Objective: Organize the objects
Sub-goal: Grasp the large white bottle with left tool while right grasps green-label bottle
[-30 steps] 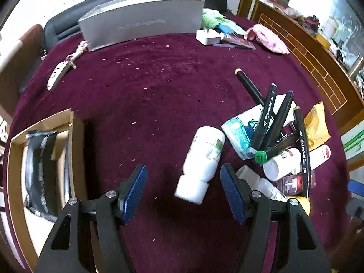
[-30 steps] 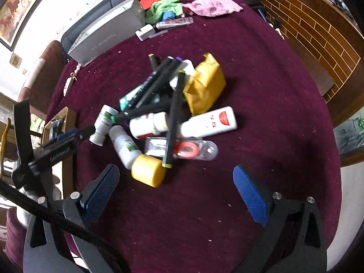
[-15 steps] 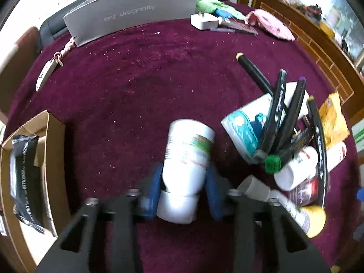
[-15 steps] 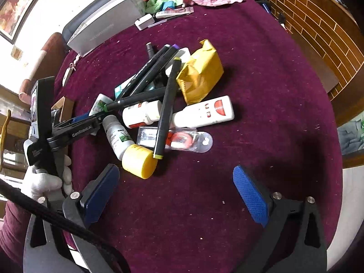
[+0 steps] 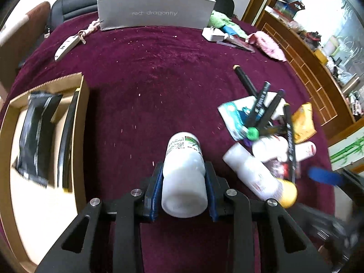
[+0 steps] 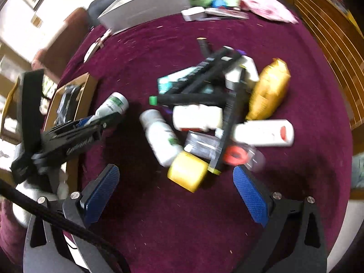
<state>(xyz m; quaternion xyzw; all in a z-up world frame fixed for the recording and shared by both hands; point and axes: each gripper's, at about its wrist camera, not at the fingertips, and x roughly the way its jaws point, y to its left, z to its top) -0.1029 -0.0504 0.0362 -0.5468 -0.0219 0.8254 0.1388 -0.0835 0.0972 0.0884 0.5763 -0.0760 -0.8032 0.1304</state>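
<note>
Our left gripper (image 5: 183, 182) has just been closing, and now its blue pads (image 5: 154, 186) press on both sides of the white pill bottle (image 5: 183, 173), the cap end back between the fingers and the green-labelled base poking forward. From the right wrist view we see that same bottle (image 6: 112, 107) carried above the maroon cloth (image 5: 147, 79), between the pile and the cardboard box (image 5: 78, 136) on our left. Inside the box we make out a black packet (image 5: 34, 136) lying flat and a dark slim item along the near wall.

Our right gripper (image 6: 177, 188) stands wide open with nothing between its pads, hovering just short of the pile. Closest to it we have the bottle with the yellow cap (image 6: 187, 174); beside that a clear blister pack (image 6: 227, 152) with a red ring inside. Further in lie another white bottle (image 6: 264, 133) with a red mark, black markers (image 6: 193, 100) crossed over one another, a teal-printed tube (image 6: 173, 80) beneath them and a yellow pouch (image 6: 268, 91) at the right edge. At the far side of the cloth stands a grey box (image 5: 157, 11).
</note>
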